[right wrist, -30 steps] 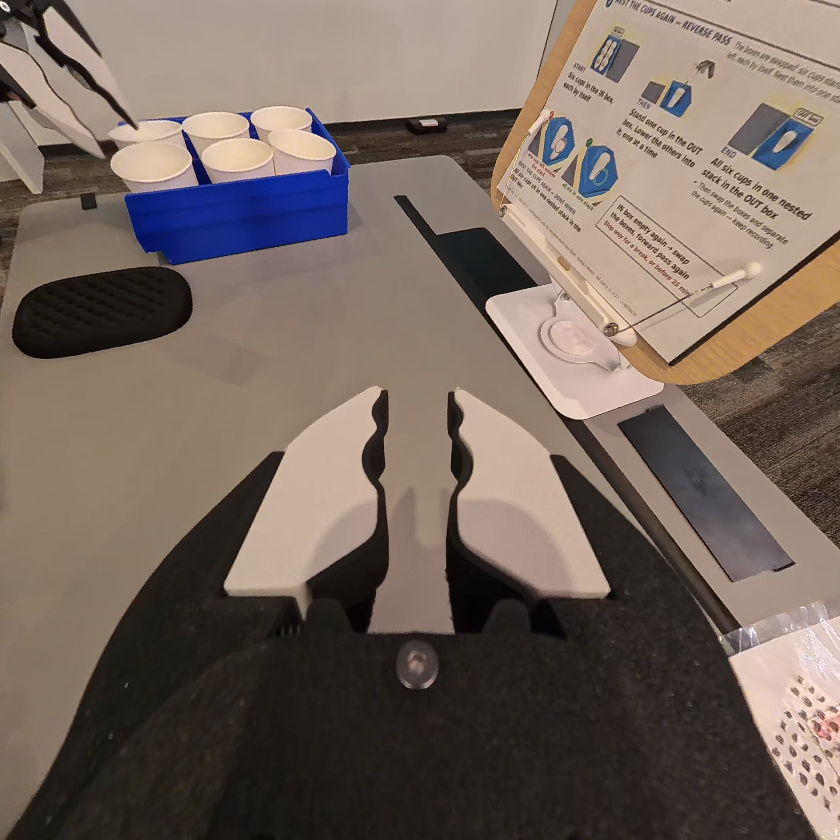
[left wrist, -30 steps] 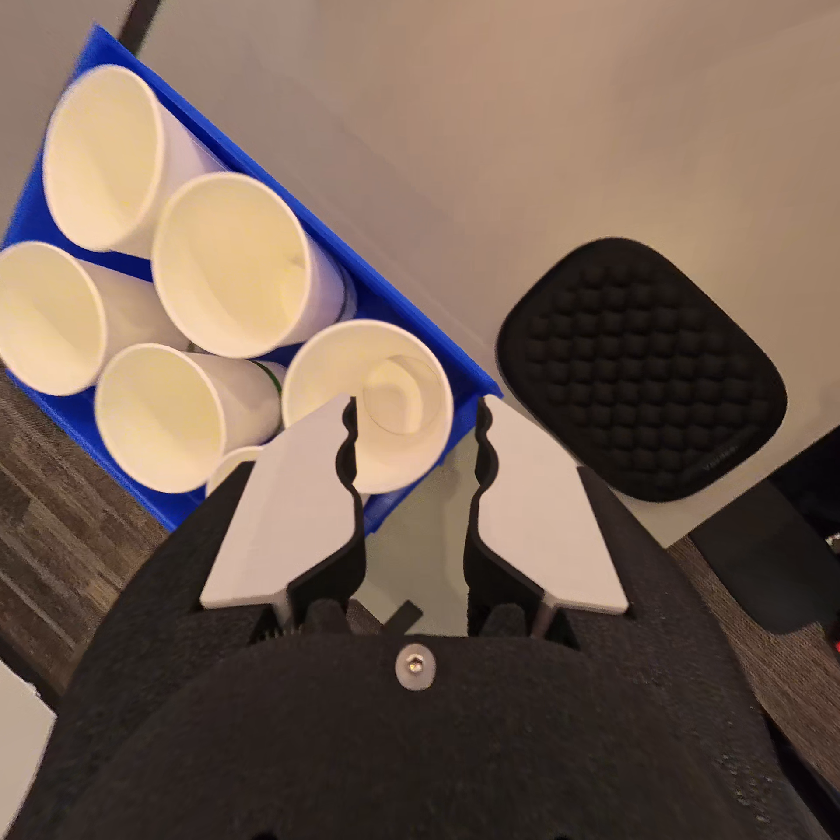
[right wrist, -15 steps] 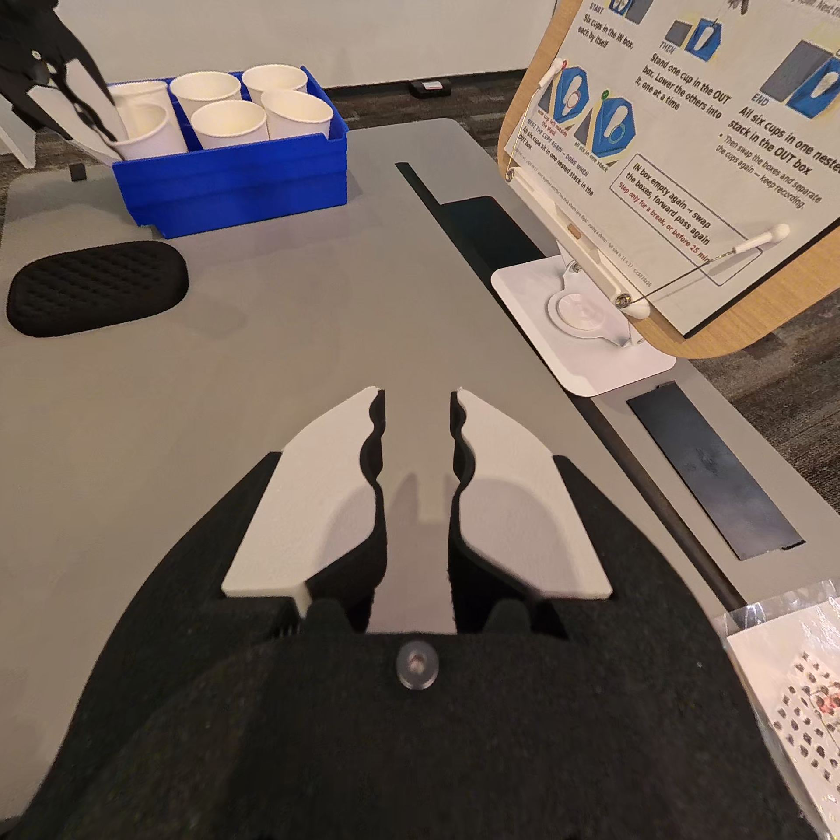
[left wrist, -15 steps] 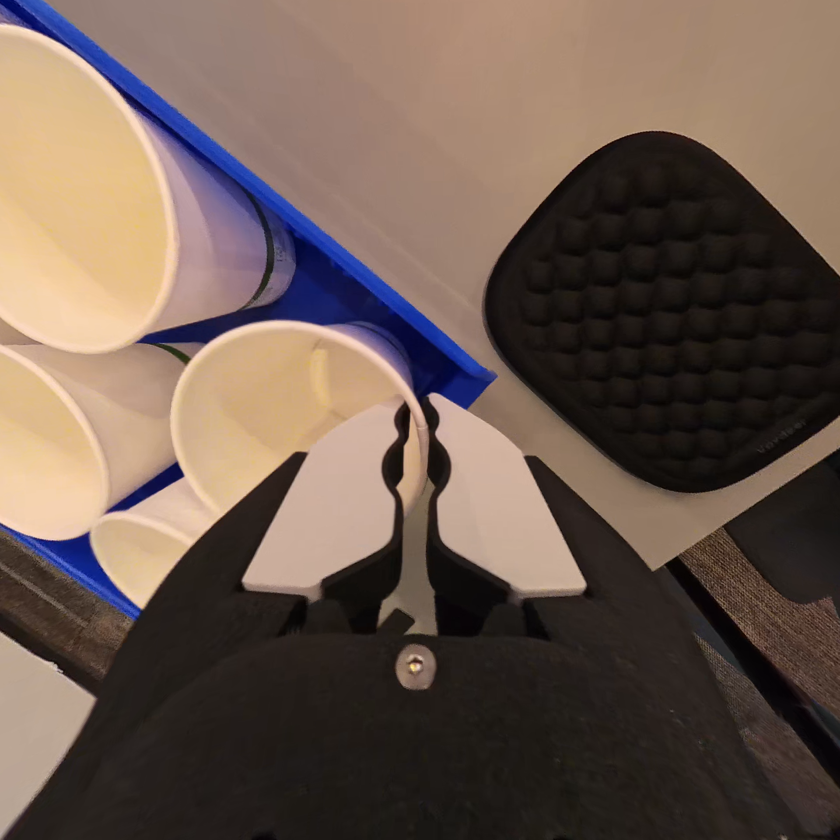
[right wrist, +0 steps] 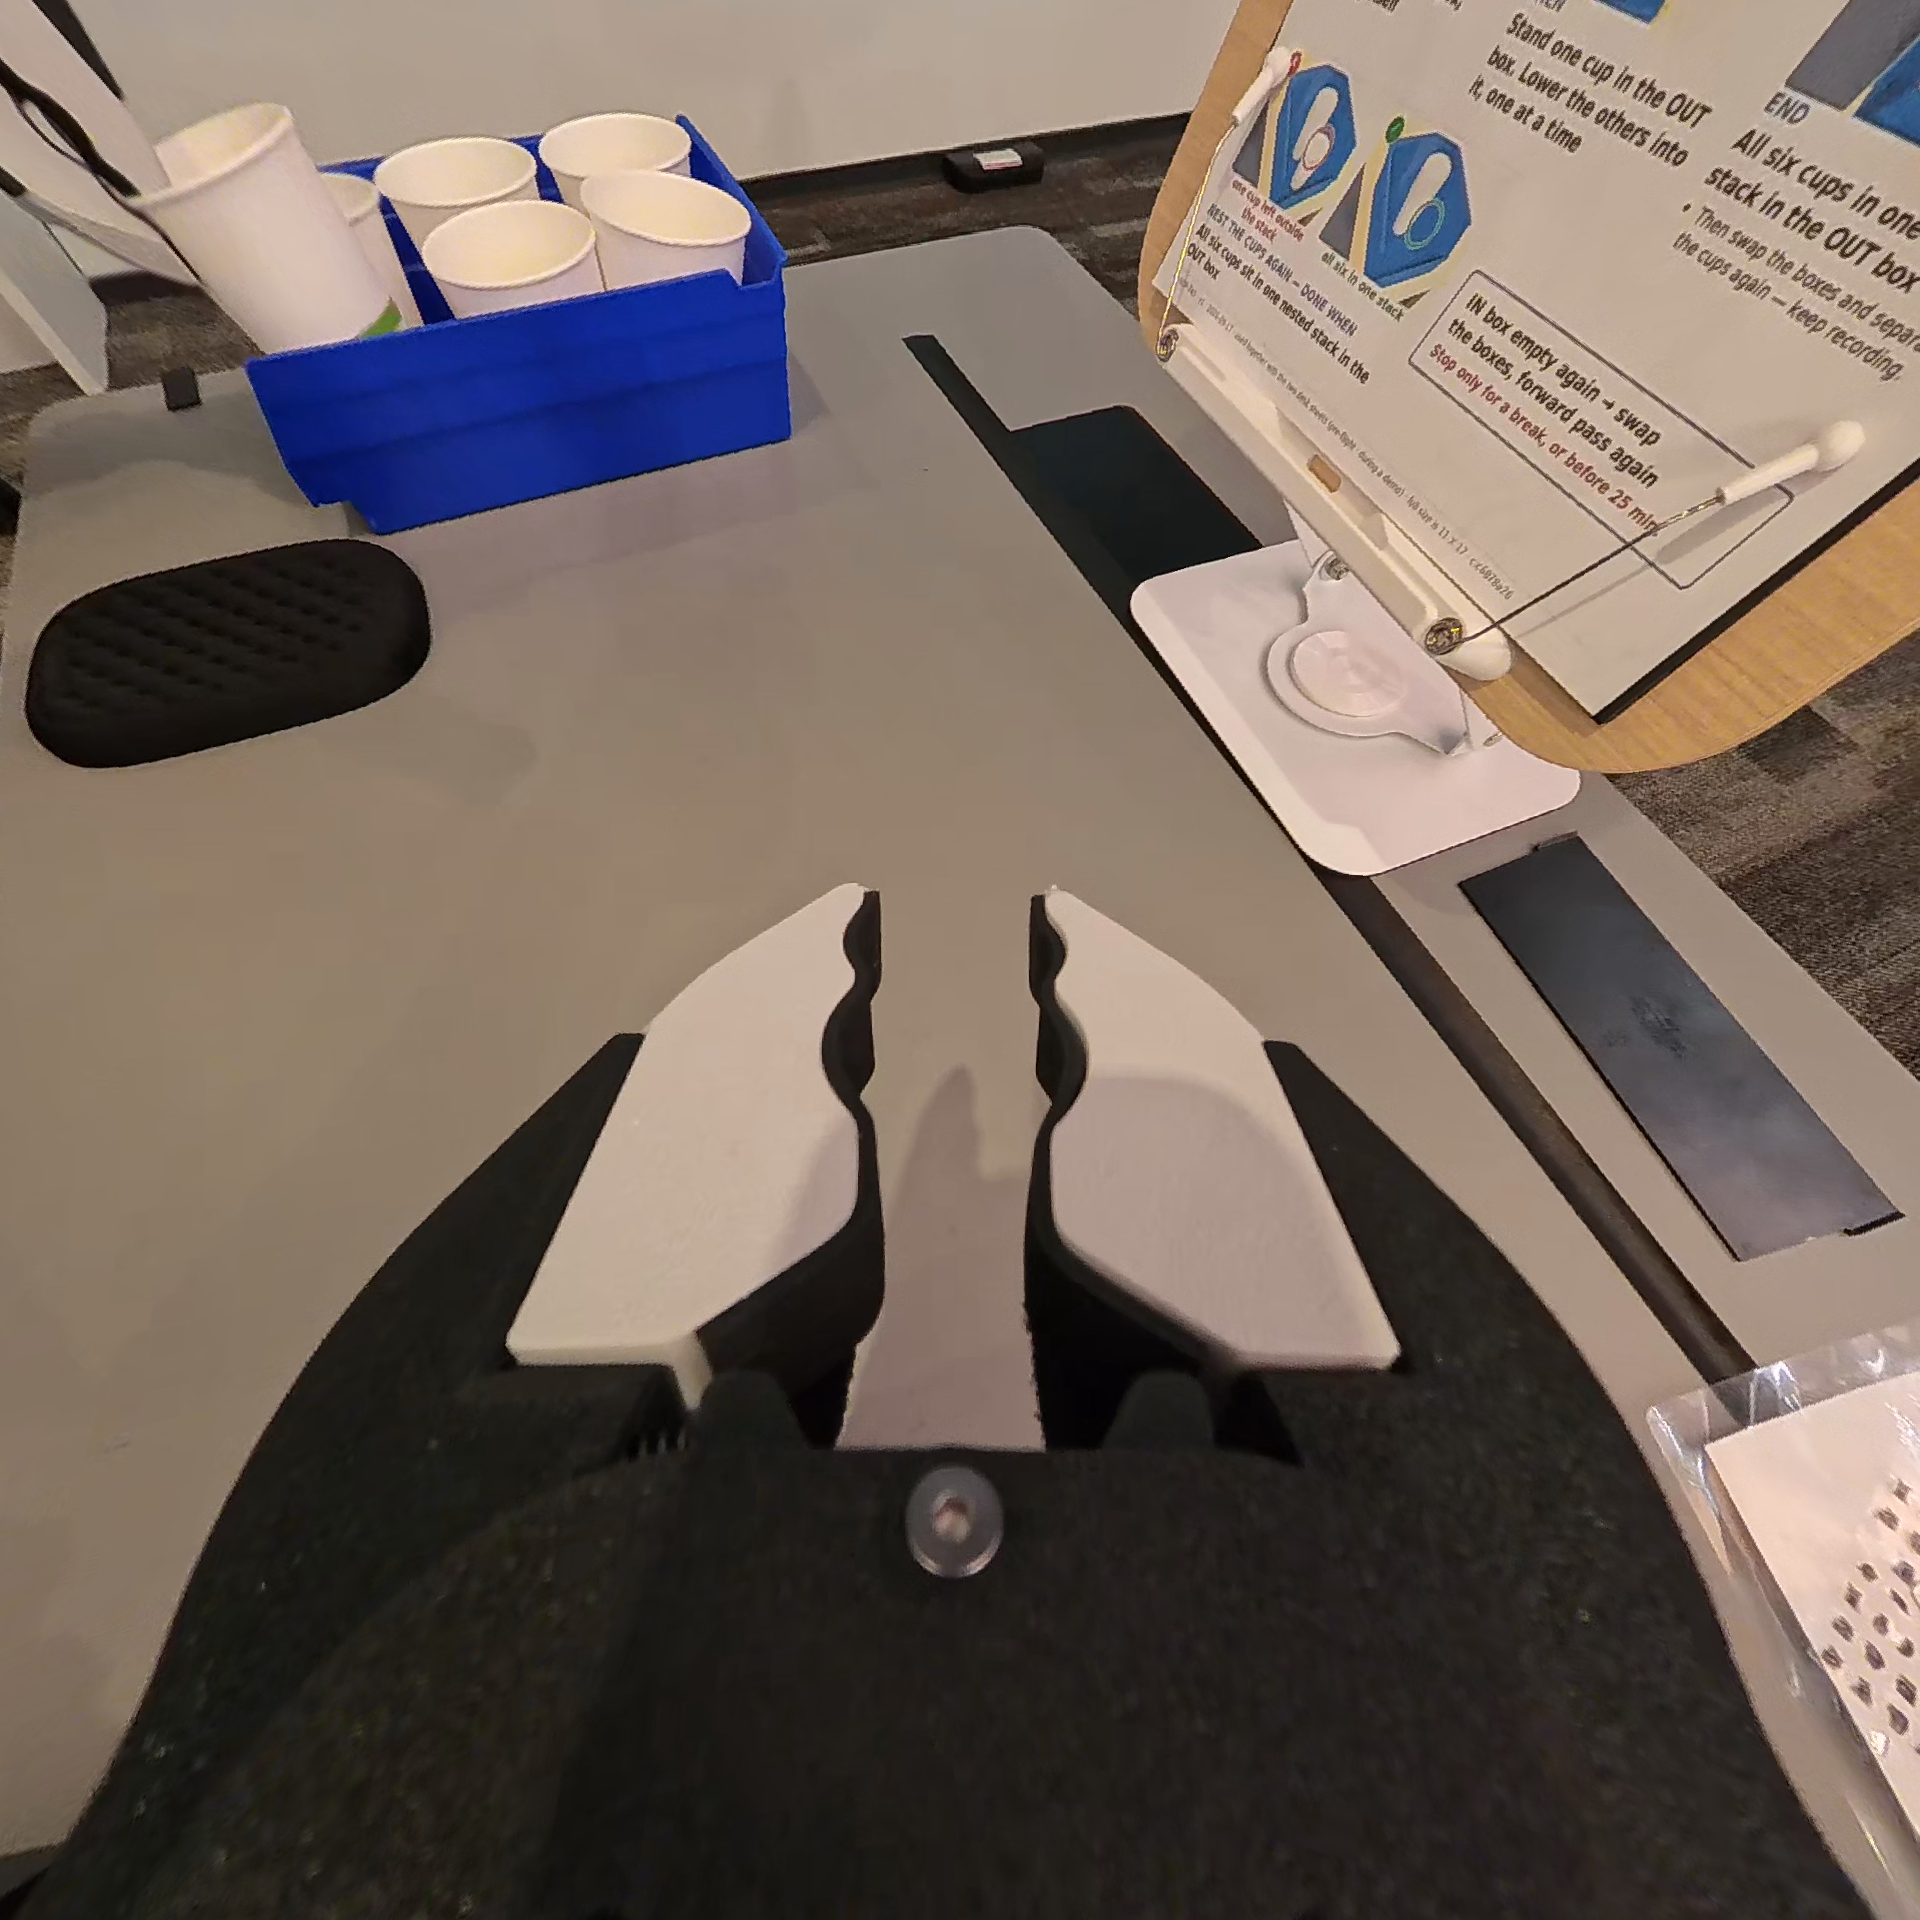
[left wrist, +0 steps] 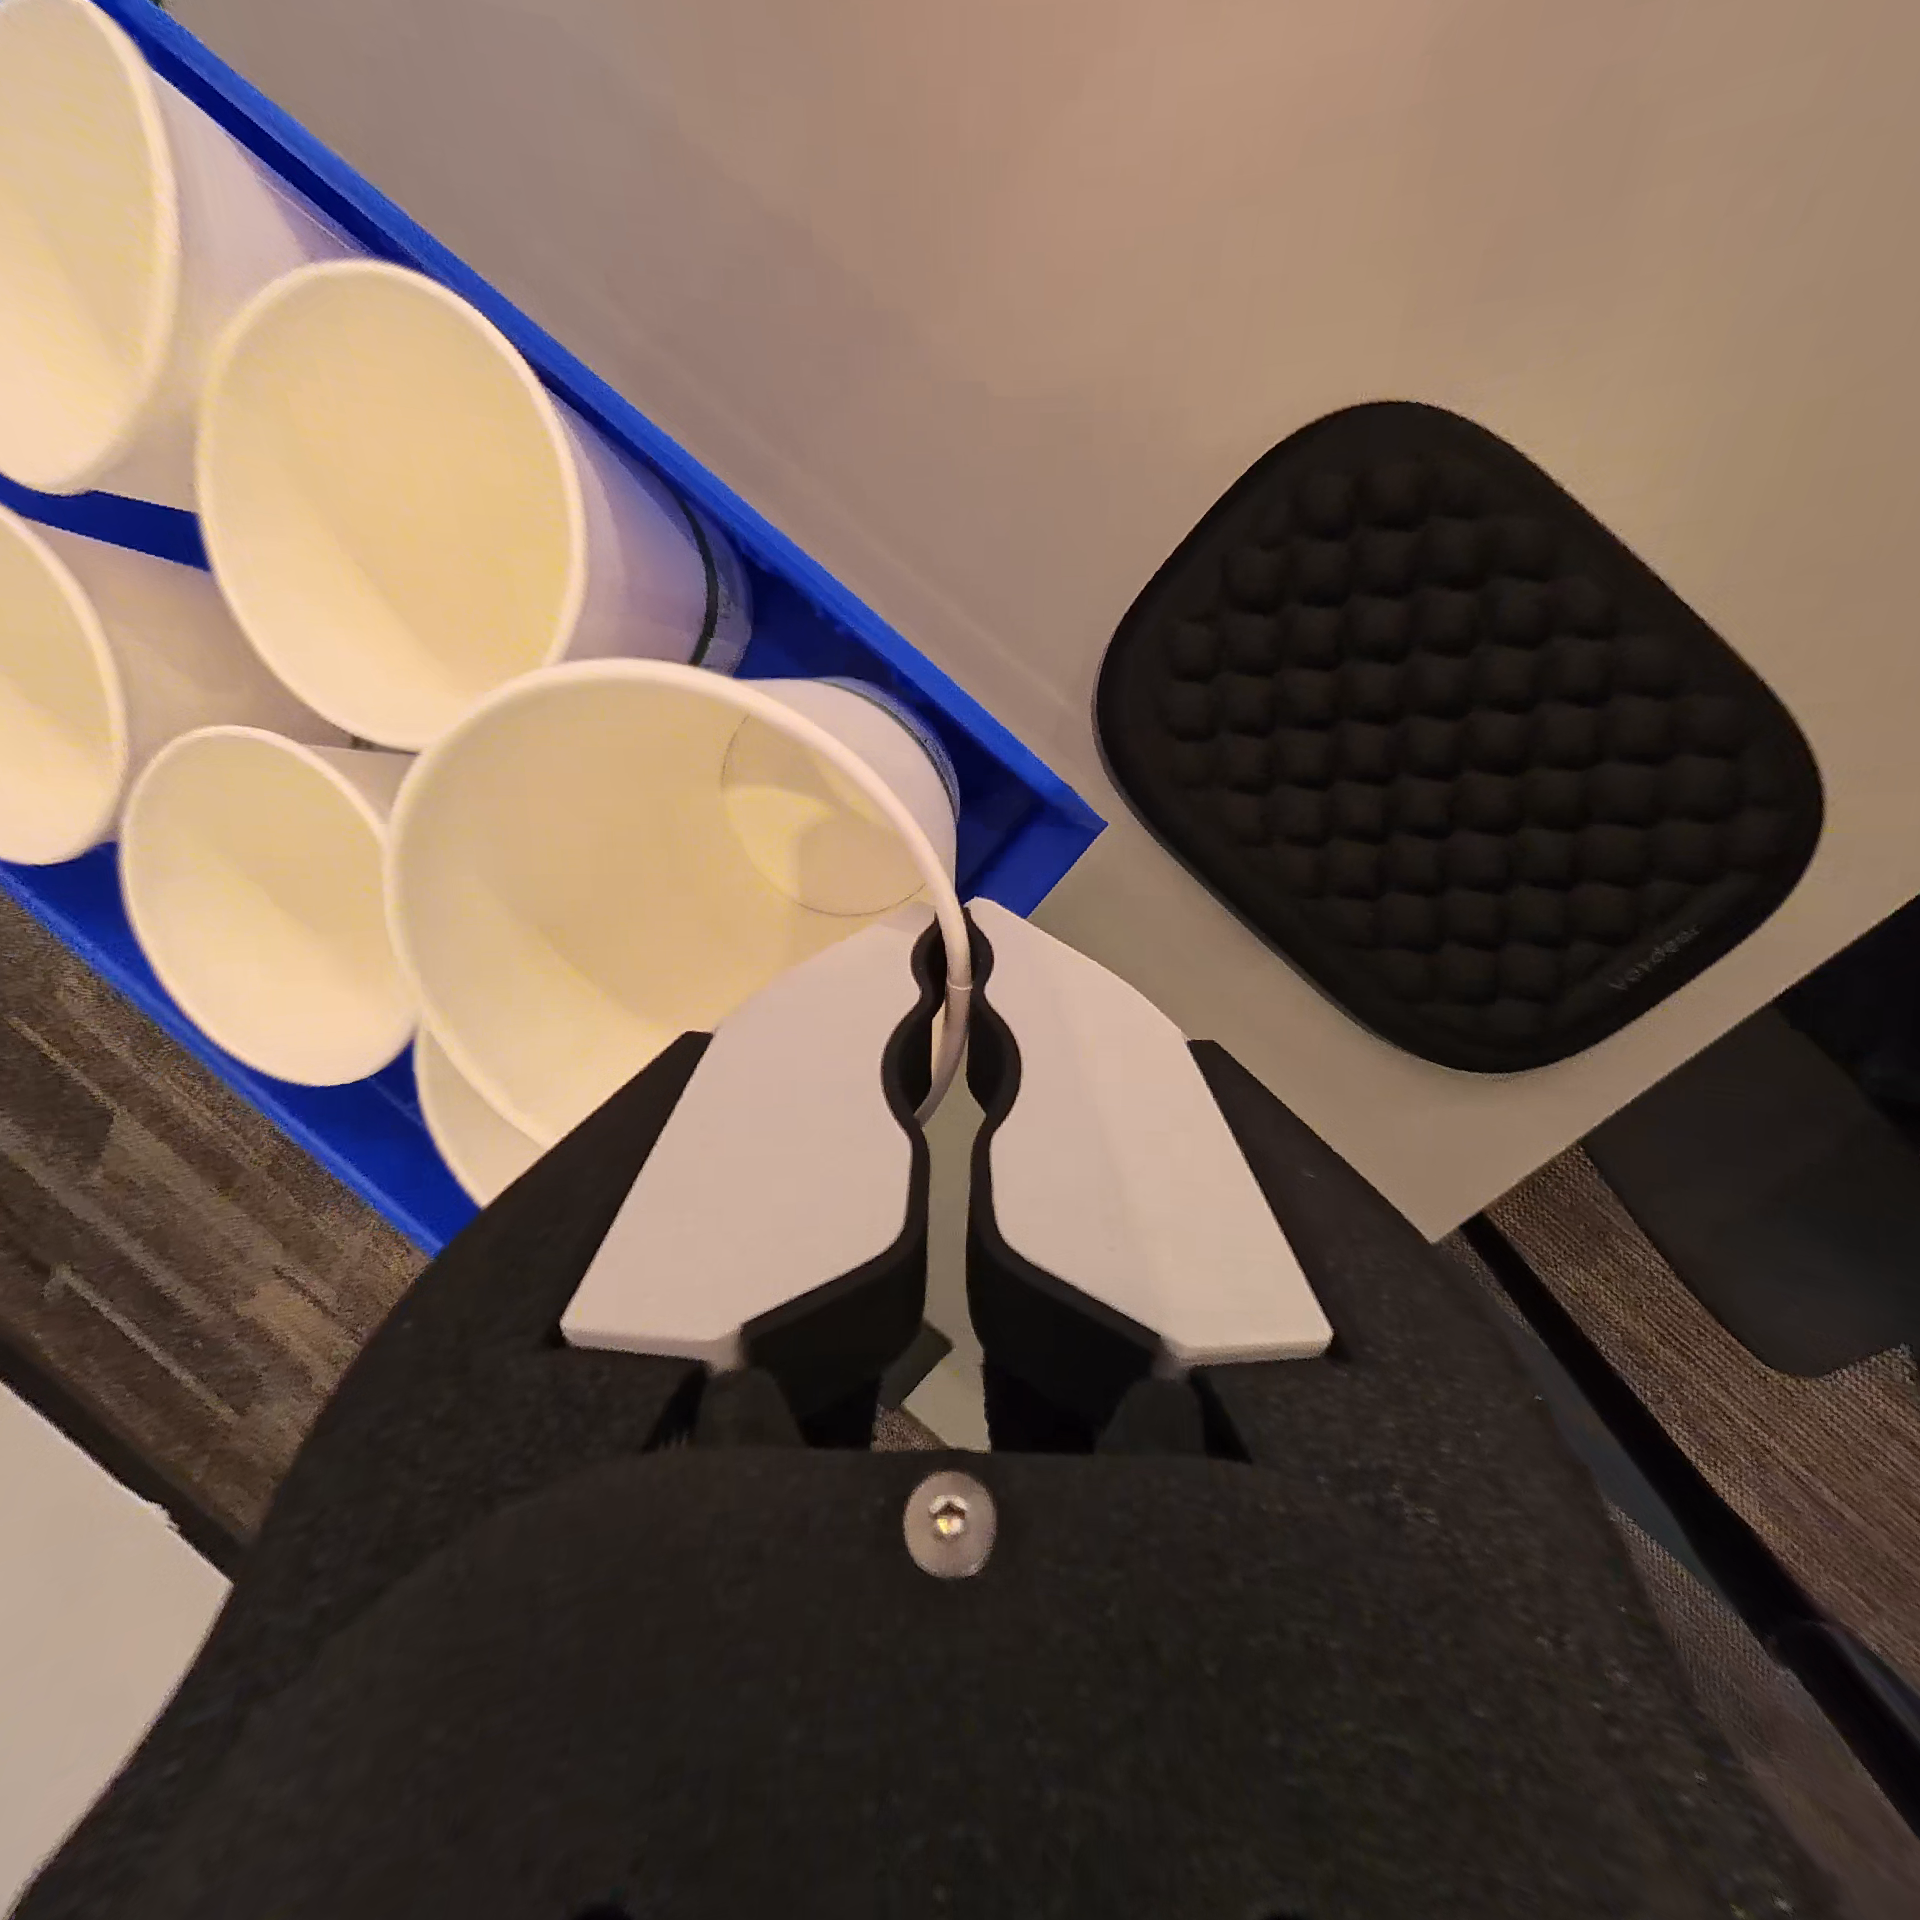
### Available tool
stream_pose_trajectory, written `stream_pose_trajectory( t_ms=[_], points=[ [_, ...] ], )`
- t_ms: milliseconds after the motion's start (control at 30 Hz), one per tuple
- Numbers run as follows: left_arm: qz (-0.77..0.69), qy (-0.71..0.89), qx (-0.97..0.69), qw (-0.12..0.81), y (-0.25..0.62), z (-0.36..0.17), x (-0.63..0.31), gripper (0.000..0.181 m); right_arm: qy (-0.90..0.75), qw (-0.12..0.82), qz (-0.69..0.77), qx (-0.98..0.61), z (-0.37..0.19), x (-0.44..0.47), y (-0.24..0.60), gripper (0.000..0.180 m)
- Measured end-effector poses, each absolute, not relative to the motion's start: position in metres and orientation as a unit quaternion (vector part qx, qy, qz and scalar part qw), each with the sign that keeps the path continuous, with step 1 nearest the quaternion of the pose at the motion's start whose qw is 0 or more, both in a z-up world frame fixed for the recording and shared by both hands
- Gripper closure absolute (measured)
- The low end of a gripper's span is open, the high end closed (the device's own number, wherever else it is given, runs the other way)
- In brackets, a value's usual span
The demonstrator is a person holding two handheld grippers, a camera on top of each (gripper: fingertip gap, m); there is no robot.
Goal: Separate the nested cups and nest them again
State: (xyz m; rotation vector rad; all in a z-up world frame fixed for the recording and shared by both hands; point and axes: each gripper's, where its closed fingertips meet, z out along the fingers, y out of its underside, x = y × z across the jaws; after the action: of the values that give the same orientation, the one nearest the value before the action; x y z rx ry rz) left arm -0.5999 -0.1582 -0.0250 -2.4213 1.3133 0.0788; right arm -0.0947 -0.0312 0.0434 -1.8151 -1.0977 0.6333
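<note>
My left gripper (left wrist: 954,971) is shut on the rim of a white paper cup (left wrist: 623,862), one finger inside and one outside its wall. The cup is tilted and raised at the corner of the blue bin (left wrist: 1029,821). In the right wrist view the same cup (right wrist: 265,229) stands higher than the others at the bin's (right wrist: 540,416) left end, with the left gripper's fingers (right wrist: 62,135) on it. Several more white cups (right wrist: 509,255) stand apart in the bin. My right gripper (right wrist: 956,899) is open and empty above the grey table (right wrist: 675,748).
A black dimpled pad (right wrist: 223,649) lies on the table in front of the bin. A white stand with an instruction board (right wrist: 1558,312) is at the right. A clear bag with a printed sheet (right wrist: 1829,1558) lies at the lower right. Carpet floor (left wrist: 156,1195) lies beyond the table's edge.
My left gripper went from open above the cup to shut on its rim, and the cup has risen and tilted in the bin. My right gripper stayed open and drifted slightly.
</note>
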Motion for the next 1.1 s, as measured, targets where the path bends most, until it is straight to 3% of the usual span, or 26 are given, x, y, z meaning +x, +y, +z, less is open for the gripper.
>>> stream_pose_trajectory(
  t_ms=[333, 533, 733, 1100],
  points=[
    [0.059, 0.495, -0.835, 0.232, -0.157, 0.045, -0.578, 0.181, -0.448, 0.442, 0.263, -0.731, 0.041, -0.104, -0.032, 0.153],
    [0.009, 0.588, -0.758, 0.282, -0.142, 0.086, -0.471, 0.18, -0.492, 0.445, 0.302, -0.685, 0.057, -0.156, -0.057, 0.142],
    [-0.038, 0.687, -0.673, 0.272, -0.138, 0.076, -0.353, 0.181, -0.527, 0.46, 0.368, -0.613, 0.08, -0.228, -0.101, 0.112],
    [-0.083, 0.75, -0.615, 0.231, -0.146, 0.051, -0.272, 0.181, -0.574, 0.48, 0.364, -0.556, 0.065, -0.261, -0.112, 0.094]
  ],
)
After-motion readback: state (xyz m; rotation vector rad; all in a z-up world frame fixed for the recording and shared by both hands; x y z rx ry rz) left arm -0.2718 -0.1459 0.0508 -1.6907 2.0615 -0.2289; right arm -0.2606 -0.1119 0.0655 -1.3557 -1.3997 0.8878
